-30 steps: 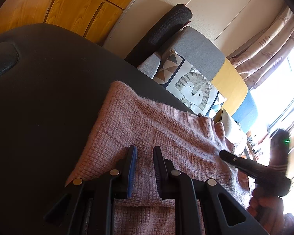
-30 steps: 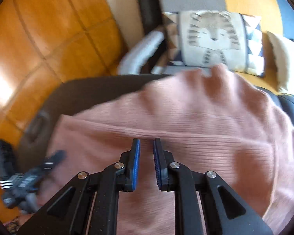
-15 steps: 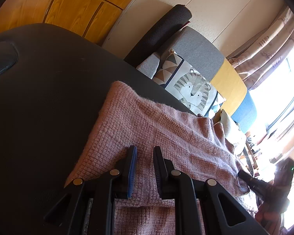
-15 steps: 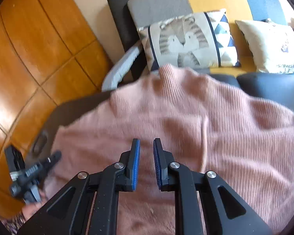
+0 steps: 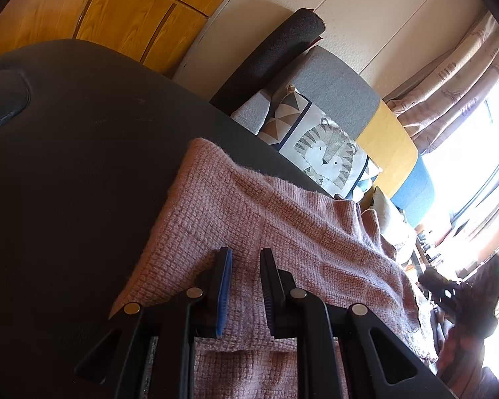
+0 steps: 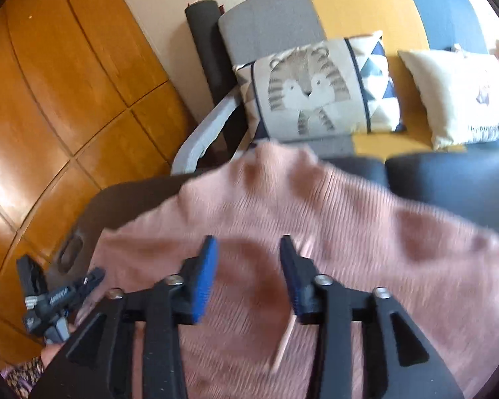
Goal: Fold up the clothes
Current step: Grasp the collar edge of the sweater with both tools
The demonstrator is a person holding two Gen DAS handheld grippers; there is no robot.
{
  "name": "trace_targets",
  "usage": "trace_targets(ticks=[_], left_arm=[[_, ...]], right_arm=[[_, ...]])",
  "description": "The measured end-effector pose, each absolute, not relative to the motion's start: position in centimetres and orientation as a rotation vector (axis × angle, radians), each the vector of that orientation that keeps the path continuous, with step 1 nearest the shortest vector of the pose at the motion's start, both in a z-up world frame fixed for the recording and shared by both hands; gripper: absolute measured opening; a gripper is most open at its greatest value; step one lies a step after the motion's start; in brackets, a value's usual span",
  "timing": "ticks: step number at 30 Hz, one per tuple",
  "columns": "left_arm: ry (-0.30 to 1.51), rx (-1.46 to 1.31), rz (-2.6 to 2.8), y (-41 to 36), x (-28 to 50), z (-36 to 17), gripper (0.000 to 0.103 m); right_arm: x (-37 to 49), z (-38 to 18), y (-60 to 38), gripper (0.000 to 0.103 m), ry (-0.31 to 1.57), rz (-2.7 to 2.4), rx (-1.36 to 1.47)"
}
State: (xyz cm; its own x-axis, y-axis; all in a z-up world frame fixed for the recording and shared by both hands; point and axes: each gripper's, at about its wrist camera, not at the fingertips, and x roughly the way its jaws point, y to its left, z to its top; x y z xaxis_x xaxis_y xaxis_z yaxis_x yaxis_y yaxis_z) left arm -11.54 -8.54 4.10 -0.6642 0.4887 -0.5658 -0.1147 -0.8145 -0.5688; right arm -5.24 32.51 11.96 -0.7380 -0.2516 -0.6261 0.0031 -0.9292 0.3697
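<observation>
The right tongs (image 6: 248,259) have just been opening, nothing pinched between them now, so the pink knitted sweater (image 6: 316,226) lies released on the dark tabletop (image 5: 66,166) while the left tongs (image 5: 245,266) stay clamped on its hem, suggesting one fold is laid.

We see the sweater (image 6: 316,232) spread on the table (image 5: 66,183); behind the table stands the sofa (image 6: 366,10), with two cushions (image 6: 316,89) on it side by side.
</observation>
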Motion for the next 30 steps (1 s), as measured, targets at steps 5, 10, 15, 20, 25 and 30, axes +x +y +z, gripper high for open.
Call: trace_targets(ticks=[5, 10, 15, 20, 25, 30], left_arm=[[-0.701, -1.050, 2.500, -8.3, -11.4, 4.2, 0.017], [-0.658, -1.075, 2.534, -7.7, -11.0, 5.1, 0.020], [-0.645, -1.039, 2.447, -5.0, -12.8, 8.5, 0.024], [-0.367, -1.005, 2.318, 3.3, -18.2, 12.2, 0.026], [-0.137, -1.163, 2.172, 10.8, -24.6, 11.4, 0.026], [-0.112, -1.424, 2.042, 14.0, -28.3, 7.0, 0.026]], right_arm=[[-9.5, 12.5, 34.4, 0.046, -0.450, -2.802, 1.171], [-13.2, 11.9, 35.3, 0.046, -0.363, -2.794, 1.246], [-16.3, 11.4, 35.6, 0.046, -0.318, -2.755, 1.290], [-19.1, 10.3, 36.5, 0.046, -0.385, -2.662, 1.366], [-20.4, 9.5, 37.3, 0.046, -0.430, -2.614, 1.414], [-21.1, 8.4, 38.2, 0.046, -0.509, -2.520, 1.450]])
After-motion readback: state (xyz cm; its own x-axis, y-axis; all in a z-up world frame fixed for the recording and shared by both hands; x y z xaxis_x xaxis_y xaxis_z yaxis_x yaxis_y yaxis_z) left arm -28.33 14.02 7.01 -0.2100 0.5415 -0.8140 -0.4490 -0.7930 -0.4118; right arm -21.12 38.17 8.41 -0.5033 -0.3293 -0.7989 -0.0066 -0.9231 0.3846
